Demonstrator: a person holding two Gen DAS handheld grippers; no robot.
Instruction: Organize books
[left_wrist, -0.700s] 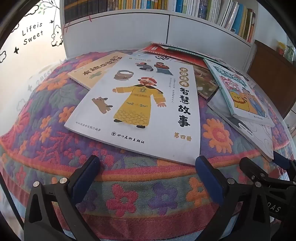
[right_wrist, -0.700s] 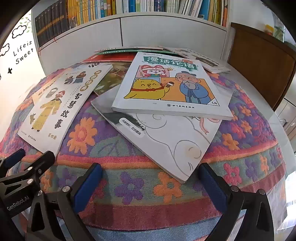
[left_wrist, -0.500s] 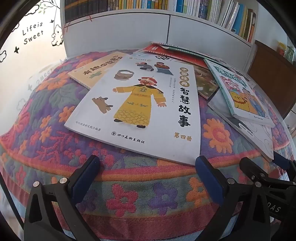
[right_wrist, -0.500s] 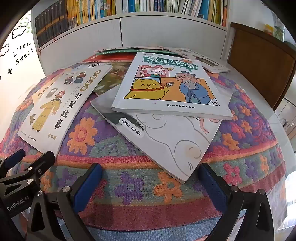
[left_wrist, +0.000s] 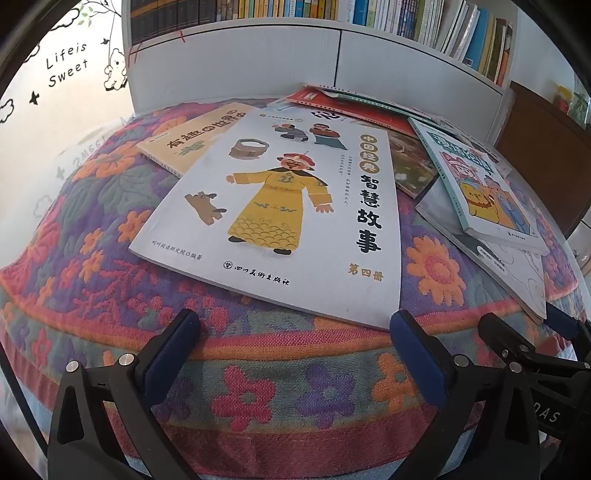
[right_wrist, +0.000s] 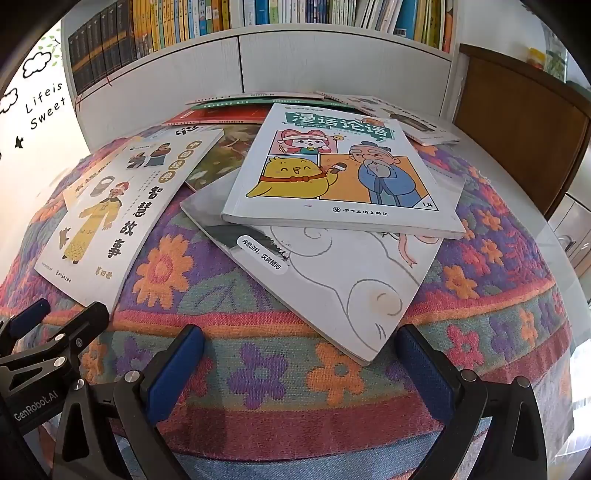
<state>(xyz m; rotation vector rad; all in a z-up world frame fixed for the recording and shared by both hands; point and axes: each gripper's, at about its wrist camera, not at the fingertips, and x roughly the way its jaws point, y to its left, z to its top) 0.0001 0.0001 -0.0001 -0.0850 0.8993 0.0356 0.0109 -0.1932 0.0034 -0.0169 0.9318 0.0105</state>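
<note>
You have two grippers in play, and both stand with their jaws spread wide and nothing between the pads. Your left gripper (left_wrist: 295, 341) hovers over the near edge of the flowered cloth (left_wrist: 258, 387) that covers the table, tilted down toward the white story book (left_wrist: 280, 221) with the yellow-robed figure on its cover; that book's near right corner lies just ahead of the right finger (left_wrist: 413, 350) without touching it. Your right gripper (right_wrist: 301, 360) hangs at the same downward tilt beside it, facing the near corner of the white line-drawing book (right_wrist: 343, 288), which points toward the cloth's near edge.

Counting the loose books you can tell apart: the story book on the left half of the cloth, a tan book (left_wrist: 192, 136) half tucked under its far left corner, the line-drawing book toward the right, and the comic book (right_wrist: 343, 173) with the yellow chick and the blue-robed old man lying on top of it. A dark-covered book (right_wrist: 221, 155) shows only as a wedge between the story book and the comic. Along the cloth's far edge, thin red and green booklets (right_wrist: 236, 110) overlap so much that you cannot count them.

Behind stands a white bookshelf (right_wrist: 332, 59); its row of upright books is cut off at the top. A brown wooden cabinet (right_wrist: 517, 133) stands at the right. Each camera catches only part of the other gripper at its lower edge.
</note>
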